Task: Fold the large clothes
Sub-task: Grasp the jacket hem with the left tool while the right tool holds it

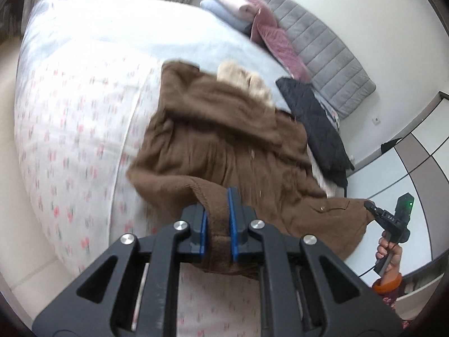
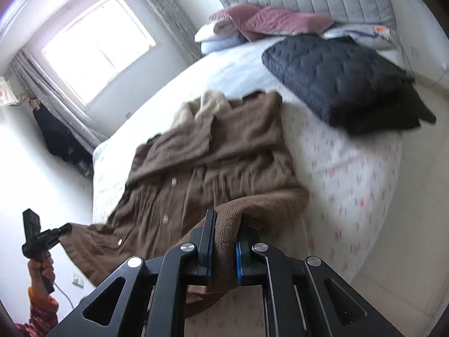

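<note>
We pinch the hem corners of the long brown woollen coat point(image 1: 224, 146), spread along the bed point(image 1: 73, 90) toward its foot edge, in left gripper point(image 1: 218, 219) and right gripper point(image 2: 226, 241), and uneven pulling could slip the thick fabric free.

You have one large brown knitted coat point(image 1: 213, 151) with a cream fur collar on the bed. On its front you can count three pale round buttons point(image 2: 174, 181) in the right wrist view; more may be hidden in the folds.

You hold two black two-finger grippers: the left gripper point(image 1: 218, 219) and the right gripper point(image 2: 226, 241), each with two blue-padded fingers.

Near the headboard you see one dark grey quilted cushion point(image 2: 336, 78), one dusty pink quilted cover point(image 2: 269, 19) and one stack of pale folded blankets point(image 1: 224, 5); how many blankets, I cannot tell.

There is one grey padded headboard point(image 1: 322, 45) and one bright window point(image 2: 98, 47).
</note>
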A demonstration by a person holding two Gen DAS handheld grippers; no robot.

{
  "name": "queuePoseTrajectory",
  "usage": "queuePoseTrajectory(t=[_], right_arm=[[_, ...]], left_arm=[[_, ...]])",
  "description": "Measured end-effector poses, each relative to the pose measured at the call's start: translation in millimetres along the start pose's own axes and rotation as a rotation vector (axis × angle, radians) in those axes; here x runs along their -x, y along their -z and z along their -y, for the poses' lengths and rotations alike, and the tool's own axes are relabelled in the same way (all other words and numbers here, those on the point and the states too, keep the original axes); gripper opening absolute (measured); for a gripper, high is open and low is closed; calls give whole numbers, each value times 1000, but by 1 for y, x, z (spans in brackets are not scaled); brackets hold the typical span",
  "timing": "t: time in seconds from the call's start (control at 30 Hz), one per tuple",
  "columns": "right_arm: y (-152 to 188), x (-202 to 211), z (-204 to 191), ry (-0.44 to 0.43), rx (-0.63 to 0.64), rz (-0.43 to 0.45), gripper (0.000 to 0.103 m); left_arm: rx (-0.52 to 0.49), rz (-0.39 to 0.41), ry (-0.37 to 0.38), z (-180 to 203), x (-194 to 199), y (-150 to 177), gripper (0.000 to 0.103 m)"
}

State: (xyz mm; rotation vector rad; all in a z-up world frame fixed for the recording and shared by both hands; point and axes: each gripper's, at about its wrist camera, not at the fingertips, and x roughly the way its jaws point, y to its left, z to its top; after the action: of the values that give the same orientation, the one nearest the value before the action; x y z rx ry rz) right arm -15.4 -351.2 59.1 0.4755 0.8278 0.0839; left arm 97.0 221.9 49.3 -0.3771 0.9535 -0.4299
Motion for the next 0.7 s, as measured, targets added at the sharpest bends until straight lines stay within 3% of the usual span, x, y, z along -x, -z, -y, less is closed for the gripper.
queuePoseTrajectory(t=[0.27,0.47,0.7], right_arm=[[-86,-38,-3,43,-11,47,10],[-143,-90,13,80,-43,54,10],[-188,-178,52,122,-118,10,10]], left_arm=[[-29,108,-56,5,-22,-83,14],[-42,175,-133,-1,-67,-138,14],[-6,143,-234,-35,-152,-185,15]])
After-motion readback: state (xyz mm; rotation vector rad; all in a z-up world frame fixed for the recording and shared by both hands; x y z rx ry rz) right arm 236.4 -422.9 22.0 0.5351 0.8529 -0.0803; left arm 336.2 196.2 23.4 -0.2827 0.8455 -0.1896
